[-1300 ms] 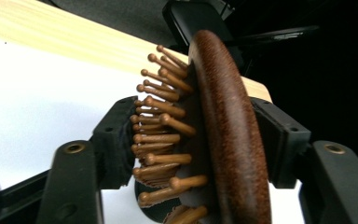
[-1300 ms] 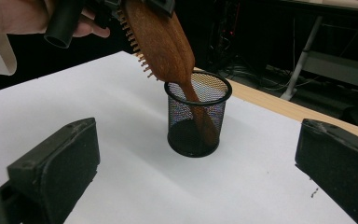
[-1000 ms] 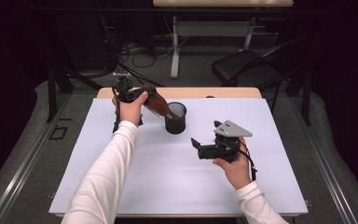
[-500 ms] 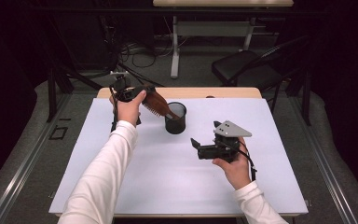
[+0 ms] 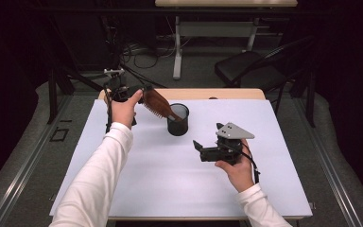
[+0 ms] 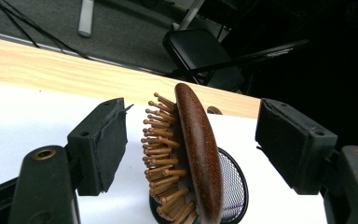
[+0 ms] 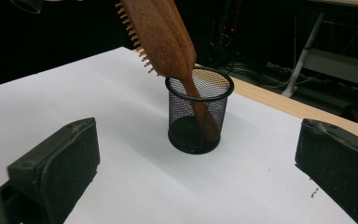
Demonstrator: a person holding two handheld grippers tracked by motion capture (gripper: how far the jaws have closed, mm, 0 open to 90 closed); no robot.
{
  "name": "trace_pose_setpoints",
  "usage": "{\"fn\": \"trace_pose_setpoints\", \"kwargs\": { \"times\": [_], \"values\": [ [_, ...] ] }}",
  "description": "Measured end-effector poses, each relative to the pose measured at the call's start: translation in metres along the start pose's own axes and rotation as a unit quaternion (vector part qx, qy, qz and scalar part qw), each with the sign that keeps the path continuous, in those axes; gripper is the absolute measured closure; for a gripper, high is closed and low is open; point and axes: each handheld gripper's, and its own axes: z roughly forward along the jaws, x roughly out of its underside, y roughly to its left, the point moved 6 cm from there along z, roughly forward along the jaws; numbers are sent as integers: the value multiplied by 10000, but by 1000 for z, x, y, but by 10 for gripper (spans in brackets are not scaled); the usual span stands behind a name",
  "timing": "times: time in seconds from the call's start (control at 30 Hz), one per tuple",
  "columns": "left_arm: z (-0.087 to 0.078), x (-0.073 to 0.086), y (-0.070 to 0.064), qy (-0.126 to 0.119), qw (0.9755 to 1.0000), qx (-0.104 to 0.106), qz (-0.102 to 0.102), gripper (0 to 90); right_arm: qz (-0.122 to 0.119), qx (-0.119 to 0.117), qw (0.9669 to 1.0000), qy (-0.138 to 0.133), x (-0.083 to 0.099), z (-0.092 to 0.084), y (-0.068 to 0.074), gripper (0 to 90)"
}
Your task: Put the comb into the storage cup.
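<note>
On the white table top (image 5: 160,189), a small round black wire-mesh cup (image 5: 177,119) stands upright, a bit toward twelve o'clock from the middle. A brown wooden hairbrush with wooden pins (image 5: 157,102) stands in the cup with its thin handle down inside. Its wide head sticks out and leans over the rim toward ten o'clock. In the right gripper view the handle (image 7: 204,116) shows through the mesh and goes down to the bottom of the cup (image 7: 198,112).

The left gripper (image 5: 139,94) is up at about ten o'clock from the cup, by the head of the brush. In the left gripper view its two black jaws stand on both sides of the hairbrush (image 6: 193,154). The pins point at one pad and the smooth back faces the other. There is a gap on each side, so the pads do not press on the brush. The jaws have let go and have just been opening a little, with the brush head between them.

The right gripper (image 5: 199,150) is at about four o'clock from the cup, well apart from it. Its jaws are spread wide with nothing between them, and they point toward the cup
</note>
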Motion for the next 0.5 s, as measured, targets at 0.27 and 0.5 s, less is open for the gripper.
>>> {"fn": "trace_pose_setpoints", "kwargs": {
  "times": [0.27,0.5],
  "values": [
    [-13,-5,-6,-63,9998,66,182,254,12,21,10000,25,1,0,-1,0],
    [-15,-3,-5,50,9997,129,223,274,12,28,10000,29,1,0,0,0]
  ]
}}
